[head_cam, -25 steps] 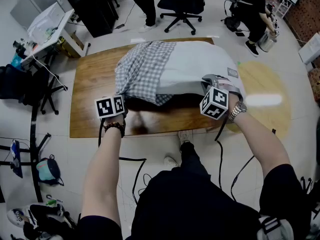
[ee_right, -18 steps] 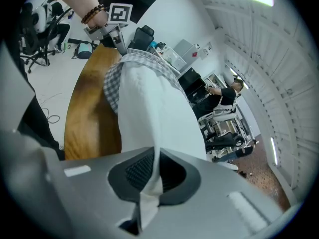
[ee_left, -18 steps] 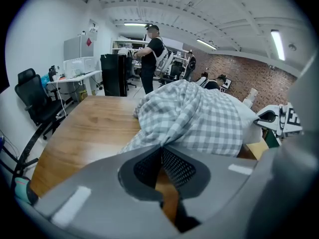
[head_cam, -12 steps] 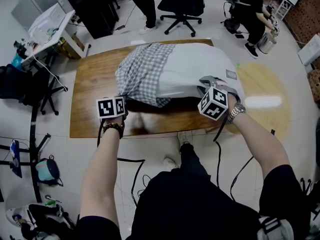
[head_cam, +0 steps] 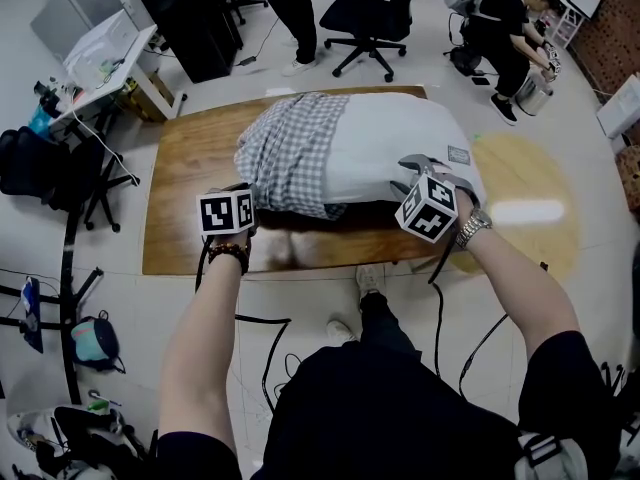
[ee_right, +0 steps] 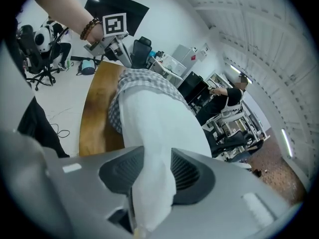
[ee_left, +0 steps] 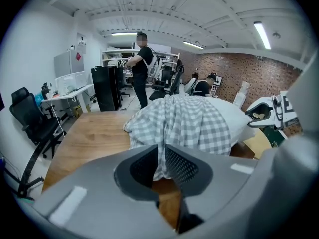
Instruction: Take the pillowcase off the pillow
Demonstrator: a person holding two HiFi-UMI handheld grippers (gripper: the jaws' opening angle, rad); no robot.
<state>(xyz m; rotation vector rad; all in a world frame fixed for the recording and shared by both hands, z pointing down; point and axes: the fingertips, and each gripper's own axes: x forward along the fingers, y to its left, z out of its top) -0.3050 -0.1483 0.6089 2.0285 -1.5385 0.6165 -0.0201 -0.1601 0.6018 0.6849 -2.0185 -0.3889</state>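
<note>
The table (head_cam: 180, 168) is bare brown wood. The pillow (head_cam: 400, 143) lies across its middle. The checked pillowcase (head_cam: 295, 153) covers only the pillow's left end, bunched there; the right end is bare white.

Change: both sets of jaws have just been opening. The left gripper (ee_left: 162, 166) now stands at a narrow gap, with the pillowcase hem hanging between the pads, loose rather than pinched. The right gripper (ee_right: 154, 171) stands about half wide, with the pillow's white corner filling the gap. The pillow, lifted at its near edge a second ago, now lies flatter on the table.

Meaning: you are letting go of both ends, so this pull appears to be over. The pillowcase looks roughly half off. Expect to regrip before the next pull: the pillowcase at its bunched edge, the pillow at its bare end.

Surroundings: the floor is pale tile, with cables (head_cam: 270, 338) at your feet. An office chair (head_cam: 365, 8) stands beyond the table, a desk (head_cam: 100, 53) at the far left, and a seated person (head_cam: 505, 18) at the upper right.
</note>
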